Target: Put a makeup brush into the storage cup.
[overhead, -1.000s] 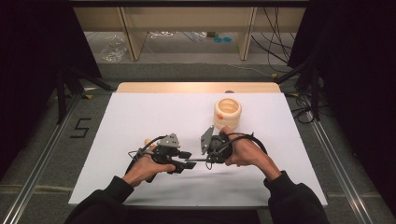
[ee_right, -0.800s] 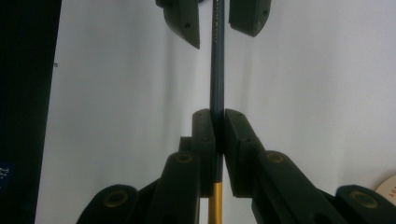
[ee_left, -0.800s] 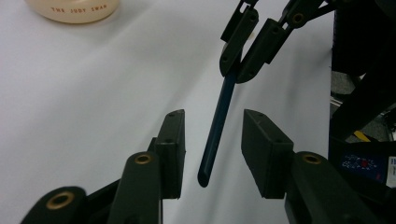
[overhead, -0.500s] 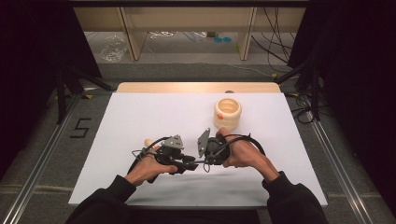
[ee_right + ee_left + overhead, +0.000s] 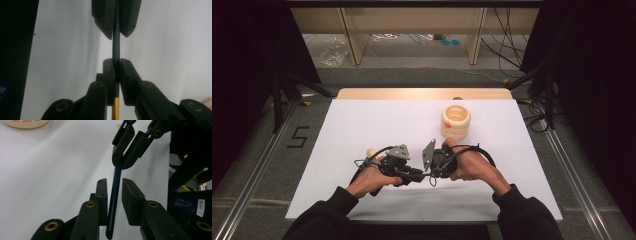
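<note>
A: The right gripper (image 5: 115, 62) clamps the dark stick (image 5: 115, 47) near the table's middle; a handover, it seems.

B: The left gripper (image 5: 114, 185) has been closing around it, a narrow gap remaining. It should pinch fully before the right lets go.

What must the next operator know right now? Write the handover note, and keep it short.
Right gripper: shut on the dark rod, whose gold end points back toward the hand.
Left gripper: its jaws have just been closing around the same rod; a gap shows on one side, so no firm grip yet.
Things: the rod is held above the white table, with the two grippers facing each other. The cream cup stands farther back, untouched.
Done: rod picked up.
Left: probably finish the left grip, then hand over.
</note>
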`<action>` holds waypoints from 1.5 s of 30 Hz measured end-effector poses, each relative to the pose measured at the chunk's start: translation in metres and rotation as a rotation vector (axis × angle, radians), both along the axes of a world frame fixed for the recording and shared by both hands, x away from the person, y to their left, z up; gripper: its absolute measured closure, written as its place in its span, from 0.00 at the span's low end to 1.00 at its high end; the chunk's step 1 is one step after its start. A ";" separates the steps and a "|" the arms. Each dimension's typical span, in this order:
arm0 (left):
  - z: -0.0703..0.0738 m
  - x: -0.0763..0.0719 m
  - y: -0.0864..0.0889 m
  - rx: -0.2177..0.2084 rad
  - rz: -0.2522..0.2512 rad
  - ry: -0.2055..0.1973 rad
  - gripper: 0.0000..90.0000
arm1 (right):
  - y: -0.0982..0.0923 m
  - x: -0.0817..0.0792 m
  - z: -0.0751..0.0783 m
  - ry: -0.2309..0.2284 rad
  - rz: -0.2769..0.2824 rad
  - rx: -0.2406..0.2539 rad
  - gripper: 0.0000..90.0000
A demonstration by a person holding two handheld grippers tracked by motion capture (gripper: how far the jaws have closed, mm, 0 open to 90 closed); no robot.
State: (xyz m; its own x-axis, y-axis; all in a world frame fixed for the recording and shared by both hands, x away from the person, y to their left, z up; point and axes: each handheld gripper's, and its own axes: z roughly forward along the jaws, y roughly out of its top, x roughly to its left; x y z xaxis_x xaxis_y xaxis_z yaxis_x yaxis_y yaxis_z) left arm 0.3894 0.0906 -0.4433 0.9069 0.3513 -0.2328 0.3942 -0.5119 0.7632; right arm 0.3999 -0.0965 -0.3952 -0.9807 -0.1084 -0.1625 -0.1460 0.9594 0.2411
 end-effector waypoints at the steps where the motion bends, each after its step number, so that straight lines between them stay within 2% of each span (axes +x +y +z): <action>1: 0.000 0.000 0.000 -0.003 -0.002 0.002 0.84 | 0.000 0.000 0.000 0.000 0.000 0.000 0.93; 4: -0.001 0.000 -0.001 -0.010 0.000 0.027 0.84 | 0.001 -0.001 0.001 -0.002 0.006 -0.006 0.93; 7: -0.001 0.002 0.000 -0.008 -0.004 0.032 0.85 | 0.001 0.000 0.000 -0.005 0.022 -0.013 0.93; 10: -0.002 0.002 -0.001 -0.003 -0.014 0.045 0.86 | 0.002 -0.003 -0.001 -0.010 0.009 -0.014 0.93; 16: 0.000 0.002 -0.002 -0.011 -0.020 0.063 0.85 | 0.002 -0.003 -0.001 0.001 0.017 -0.016 0.93; 18: 0.000 0.003 -0.002 -0.010 -0.036 0.056 0.84 | 0.003 -0.003 -0.002 -0.005 0.015 -0.021 0.93; 25: 0.001 0.004 -0.003 0.019 -0.053 0.063 0.81 | 0.003 -0.003 -0.003 -0.010 0.024 -0.026 0.93; 30: 0.003 0.006 -0.002 0.040 -0.058 0.090 0.78 | 0.003 -0.003 -0.003 -0.007 0.020 -0.029 0.93; 31: 0.004 0.006 -0.001 0.040 -0.055 0.098 0.77 | 0.004 -0.001 -0.004 -0.019 0.054 -0.010 0.93; 33: 0.005 0.007 -0.001 0.038 -0.056 0.124 0.77 | 0.004 -0.001 -0.005 -0.016 0.053 -0.011 0.93; 36: 0.006 0.009 0.000 0.055 -0.066 0.134 0.77 | 0.005 -0.001 -0.006 -0.019 0.054 -0.017 0.93; 39: 0.007 0.010 -0.001 0.068 -0.055 0.160 0.77 | 0.006 -0.004 -0.007 -0.004 0.020 -0.040 0.93; 40: 0.006 0.011 -0.001 0.076 -0.054 0.166 0.77 | 0.007 -0.004 -0.007 -0.009 0.022 -0.048 0.93; 41: 0.006 0.011 -0.002 0.088 -0.061 0.166 0.77 | 0.008 -0.002 -0.008 -0.021 0.066 -0.023 0.93; 45: 0.003 0.009 -0.006 0.104 -0.060 0.187 0.78 | 0.009 -0.002 -0.009 -0.020 0.067 -0.028 0.93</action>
State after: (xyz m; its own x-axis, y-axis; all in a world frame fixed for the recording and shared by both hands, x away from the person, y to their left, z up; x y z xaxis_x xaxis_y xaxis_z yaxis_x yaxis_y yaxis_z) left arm 0.3982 0.0844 -0.4400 0.8714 0.3287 -0.3641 0.4902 -0.6109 0.6217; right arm 0.3975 -0.0873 -0.4043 -0.9677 -0.1787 -0.1780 -0.2149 0.9537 0.2104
